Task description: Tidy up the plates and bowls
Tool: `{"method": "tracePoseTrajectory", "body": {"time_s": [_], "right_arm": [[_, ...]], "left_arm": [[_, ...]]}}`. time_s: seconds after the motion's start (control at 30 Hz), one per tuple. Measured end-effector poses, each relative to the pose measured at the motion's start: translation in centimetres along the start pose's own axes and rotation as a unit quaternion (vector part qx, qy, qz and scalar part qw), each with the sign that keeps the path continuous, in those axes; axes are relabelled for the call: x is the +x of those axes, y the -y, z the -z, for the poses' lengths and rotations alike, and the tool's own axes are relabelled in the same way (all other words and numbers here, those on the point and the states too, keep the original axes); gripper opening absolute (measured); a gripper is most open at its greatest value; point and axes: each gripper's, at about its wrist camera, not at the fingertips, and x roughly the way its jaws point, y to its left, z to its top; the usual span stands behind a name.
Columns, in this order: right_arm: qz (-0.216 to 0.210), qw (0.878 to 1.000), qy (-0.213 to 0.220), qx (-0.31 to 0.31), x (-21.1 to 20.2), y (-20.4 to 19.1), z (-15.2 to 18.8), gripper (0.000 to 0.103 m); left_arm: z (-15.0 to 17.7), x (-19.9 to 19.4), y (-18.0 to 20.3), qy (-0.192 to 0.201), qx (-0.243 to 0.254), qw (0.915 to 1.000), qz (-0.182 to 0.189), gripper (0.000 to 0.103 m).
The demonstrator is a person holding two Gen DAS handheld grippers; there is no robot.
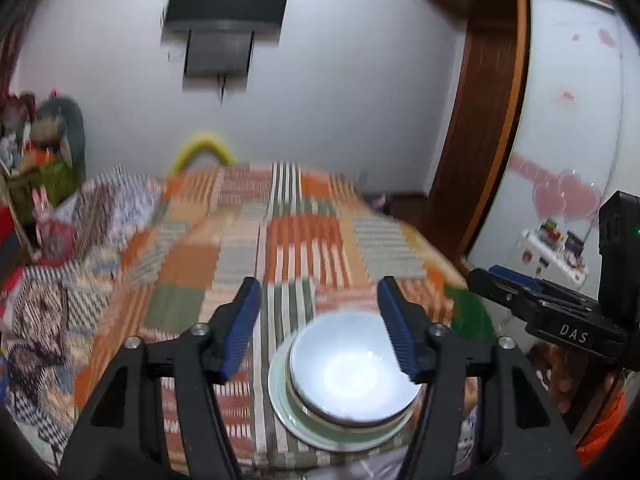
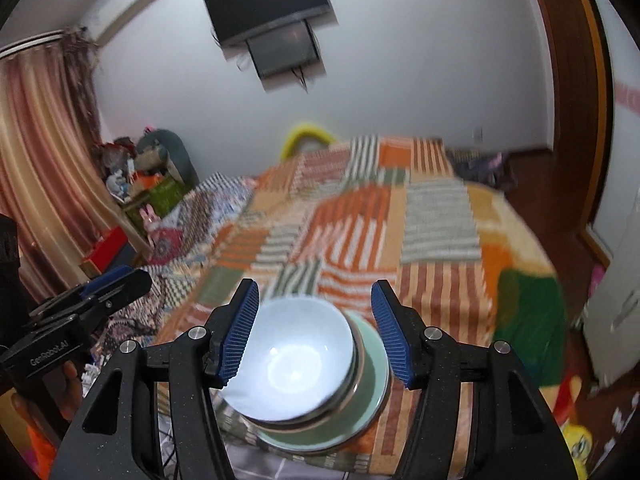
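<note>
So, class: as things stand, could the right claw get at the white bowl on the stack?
Probably yes. The right claw is open, and the white bowl sits on top of the stack on the green plate, uncovered, between the spread fingers with nothing across the way.

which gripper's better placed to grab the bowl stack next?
Right, probably. The white bowl sits nearly centred between the open right gripper fingers; in the left wrist view it lies off toward the left gripper's right finger.

On the near edge of the bed [image 2: 432, 216] before me, a bowl [image 2: 292, 360] sits stacked on a plate [image 2: 360, 420], with the television [image 2: 268, 8] on the wall behind.
</note>
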Motion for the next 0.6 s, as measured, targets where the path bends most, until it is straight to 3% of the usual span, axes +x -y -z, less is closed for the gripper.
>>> {"method": "tracePoseTrajectory", "body": {"time_s": [0.2,0.33,0.37,0.4,0.53,0.6], "right_arm": [[-0.002,0.997,0.071,-0.031,-4.1,-1.4,-1.5,0.060],[-0.003,0.994,0.098,-0.042,-5.5,-2.0,-1.9,0.062],[-0.004,0.994,0.104,-0.044,-5.7,-2.2,-1.9,0.067],[-0.005,0.993,0.110,-0.046,-5.9,-2.3,-1.9,0.073],[-0.004,0.990,0.128,-0.054,-6.5,-2.9,-1.9,0.074],[-0.003,0.989,0.134,-0.056,-6.6,-3.0,-1.8,0.084]], "left_arm": [[-1.6,-4.0,1.1,0.067,0.008,0.9977,0.006,0.075],[-1.8,-6.2,1.7,0.105,0.012,0.9944,0.003,0.097],[-1.8,-6.6,1.8,0.110,0.014,0.9938,0.001,0.099],[-1.8,-6.9,1.9,0.115,0.016,0.9932,-0.001,0.101],[-1.7,-7.6,1.9,0.119,0.016,0.9927,0.003,0.102],[-1.5,-7.8,1.8,0.119,0.013,0.9928,0.005,0.102]]}}
